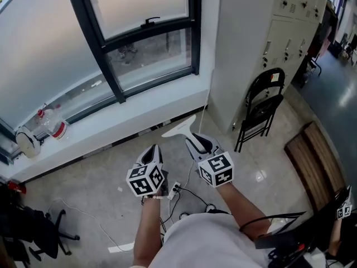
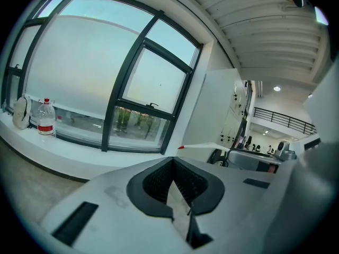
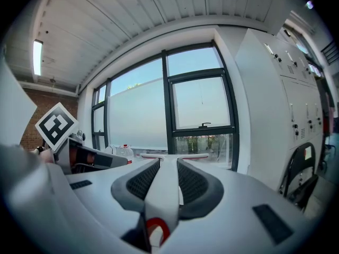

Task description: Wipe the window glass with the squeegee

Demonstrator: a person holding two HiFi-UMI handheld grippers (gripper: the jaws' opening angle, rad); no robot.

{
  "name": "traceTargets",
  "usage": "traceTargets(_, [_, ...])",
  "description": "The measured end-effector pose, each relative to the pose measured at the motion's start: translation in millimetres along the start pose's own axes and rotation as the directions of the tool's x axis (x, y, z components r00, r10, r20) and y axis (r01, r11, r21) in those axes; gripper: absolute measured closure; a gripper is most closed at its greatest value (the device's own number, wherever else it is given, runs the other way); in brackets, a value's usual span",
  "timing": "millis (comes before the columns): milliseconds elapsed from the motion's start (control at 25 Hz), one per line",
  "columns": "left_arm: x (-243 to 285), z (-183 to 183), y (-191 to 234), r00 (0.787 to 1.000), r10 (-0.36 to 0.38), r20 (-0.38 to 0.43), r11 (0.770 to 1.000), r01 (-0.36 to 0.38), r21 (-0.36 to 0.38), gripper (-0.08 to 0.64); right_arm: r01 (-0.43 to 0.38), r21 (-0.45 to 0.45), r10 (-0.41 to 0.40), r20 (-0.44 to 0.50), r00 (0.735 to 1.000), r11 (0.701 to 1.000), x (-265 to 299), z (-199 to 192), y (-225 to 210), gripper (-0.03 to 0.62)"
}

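The window glass [image 1: 150, 54] in its black frame stands ahead of me, above a white sill [image 1: 111, 130]. A white squeegee [image 1: 179, 127] with a red-tipped blade [image 3: 172, 156] points toward the window, short of the glass. My right gripper [image 1: 196, 143] is shut on its handle, which runs between the pads [image 3: 143, 181]. In the left gripper view the blade [image 2: 204, 146] shows to the right. My left gripper [image 1: 153, 149] hangs beside the right one, shut [image 2: 171, 163] with nothing in it.
A water bottle [image 1: 53, 121] and a white object [image 1: 27, 141] stand on the sill at left. White lockers [image 1: 268, 38] and a black folding chair [image 1: 262, 108] are at right. Cables and a power strip [image 1: 174, 190] lie on the floor.
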State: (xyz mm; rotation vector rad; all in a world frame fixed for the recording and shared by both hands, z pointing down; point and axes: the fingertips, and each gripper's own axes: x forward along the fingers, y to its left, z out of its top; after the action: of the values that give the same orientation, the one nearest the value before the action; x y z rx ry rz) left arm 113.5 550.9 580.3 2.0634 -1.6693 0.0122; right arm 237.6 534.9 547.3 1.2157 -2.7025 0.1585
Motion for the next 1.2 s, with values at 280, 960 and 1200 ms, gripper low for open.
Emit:
traceTargets(280, [-7.4, 7.0, 5.8, 1.000, -0.014, -0.003, 0.999, 0.014, 0.029, 0.560, 0.046, 0.047, -0.048, 0.044, 0.998, 0.998, -11.6, 8.8, -8.5, 0.506])
traceTargets(960, [95.4, 34.4, 92.9, 0.997, 0.051, -0.052, 0.999, -0.051, 0.007, 0.560, 0.012, 0.066, -0.013, 0.017, 1.000, 0.998, 123.2, 6.1, -50.8, 0.506])
traceTargets(1200, [176.7, 83.7, 124.2, 0.994, 0.104, -0.024, 0.995, -0.104, -0.002, 0.560, -0.036, 0.090, 0.034, 0.029, 0.999, 0.995, 213.4, 30.3, -99.1, 0.506])
